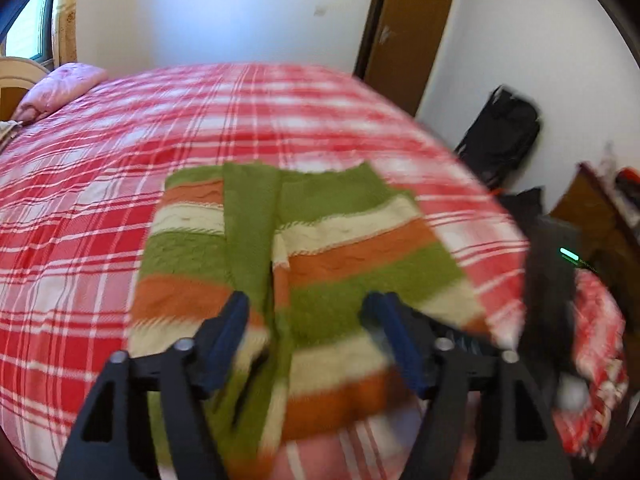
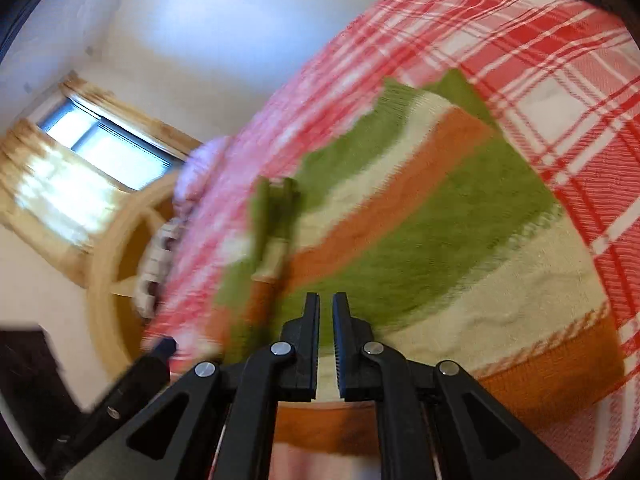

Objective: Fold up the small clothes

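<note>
We are holding the left gripper with its two blue-padded fingers standing wide apart, and nothing is sitting pinched between them. It is hanging just above the near part of the striped garment, which is lying spread on the red plaid bedspread. The garment, banded in green, orange and cream, is stretching away from the fingers toward the far side of the bed, with a narrow green strip running up its middle, right in line with the gap between the fingers. The near edge of the cloth is passing below the left finger, though blur is keeping us from telling whether that finger is touching it. At the far left corner of the bed a pink pillow is lying beside a window.

Moving rightward, we are seeing a brown door on the far wall and a black bag on the floor beyond the bed's right edge.

We are holding the right gripper with its fingers drawn together, only a thin slit showing between them, and no cloth is caught there. The same garment is lying directly ahead of and beneath its tips, slanting up to the right across the bedspread. At its left, the left gripper's blue tip is poking in near the cloth's edge.
</note>
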